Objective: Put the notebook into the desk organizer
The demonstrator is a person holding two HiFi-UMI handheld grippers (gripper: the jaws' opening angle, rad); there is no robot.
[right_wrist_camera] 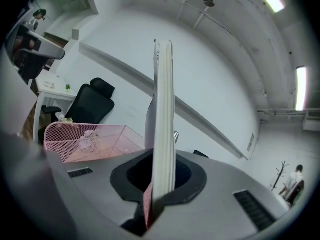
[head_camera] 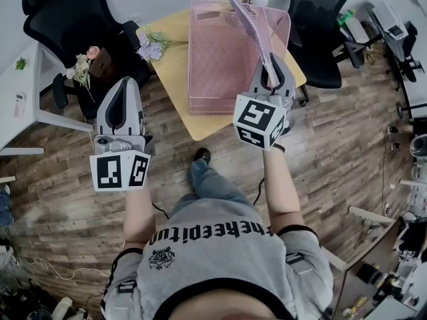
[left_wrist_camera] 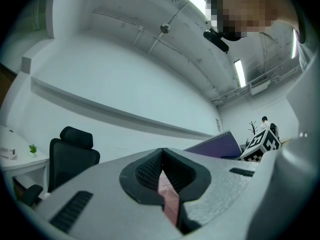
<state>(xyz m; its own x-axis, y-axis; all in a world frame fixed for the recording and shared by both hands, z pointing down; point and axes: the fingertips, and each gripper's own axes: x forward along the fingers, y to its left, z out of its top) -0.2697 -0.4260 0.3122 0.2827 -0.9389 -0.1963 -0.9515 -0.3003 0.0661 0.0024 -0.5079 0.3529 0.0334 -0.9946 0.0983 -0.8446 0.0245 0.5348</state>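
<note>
A pink mesh desk organizer (head_camera: pixel 213 59) stands on a small yellow table (head_camera: pixel 168 69). My right gripper (head_camera: pixel 272 73) is shut on a thin notebook (head_camera: pixel 250 20) with a purple cover, held on edge over the organizer's right side. In the right gripper view the notebook (right_wrist_camera: pixel 163 109) rises straight up from between the jaws (right_wrist_camera: pixel 157 186), with the organizer (right_wrist_camera: pixel 85 139) to the lower left. My left gripper (head_camera: pixel 125 89) hangs over the floor left of the table, shut with nothing in it (left_wrist_camera: pixel 162 176). The left gripper view also shows the notebook (left_wrist_camera: pixel 215 148) at the right.
Purple flowers (head_camera: pixel 152 45) lie on the table's left corner. Black office chairs stand at the back left (head_camera: pixel 67 12) and back right (head_camera: pixel 320 19). A white desk (head_camera: pixel 20 92) is at the far left. My shoe (head_camera: pixel 202 155) is by the table's front corner.
</note>
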